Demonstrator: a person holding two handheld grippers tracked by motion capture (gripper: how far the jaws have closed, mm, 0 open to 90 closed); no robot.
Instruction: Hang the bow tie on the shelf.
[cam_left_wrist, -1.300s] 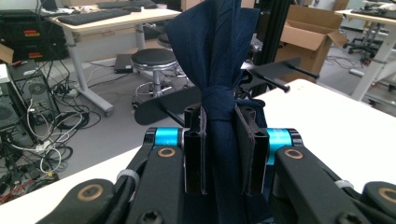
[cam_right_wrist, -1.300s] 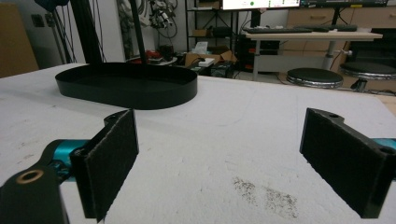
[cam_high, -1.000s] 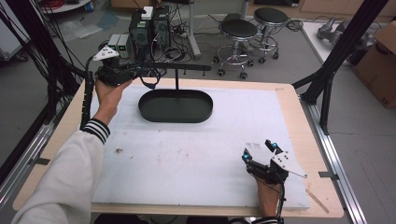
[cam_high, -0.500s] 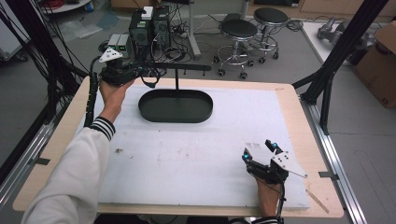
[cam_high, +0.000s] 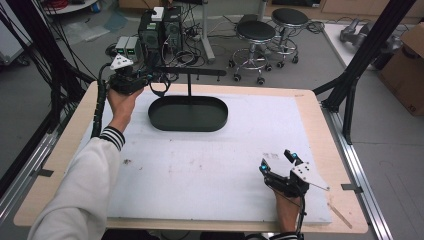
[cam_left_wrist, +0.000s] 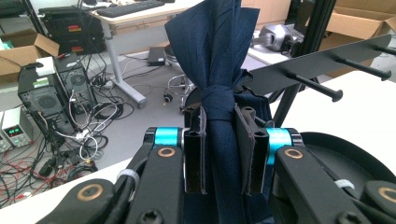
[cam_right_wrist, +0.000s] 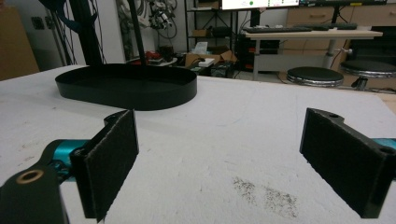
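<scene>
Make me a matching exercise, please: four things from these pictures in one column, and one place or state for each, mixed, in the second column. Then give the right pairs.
Things:
1. left gripper
2. right gripper
3. tray
4. stools

Places or states:
a. on the floor beyond the table
b. shut on blue cloth
c. open, low over the near right of the table
d. dark oval, at the foot of the peg rack

Pairs: 1-b, 2-c, 3-d, 4-a

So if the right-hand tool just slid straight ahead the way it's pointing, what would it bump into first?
Probably the black oval tray. The right tool sits open, with bare white table ahead; the tray lies slightly left of its line, so it might just miss.
</scene>
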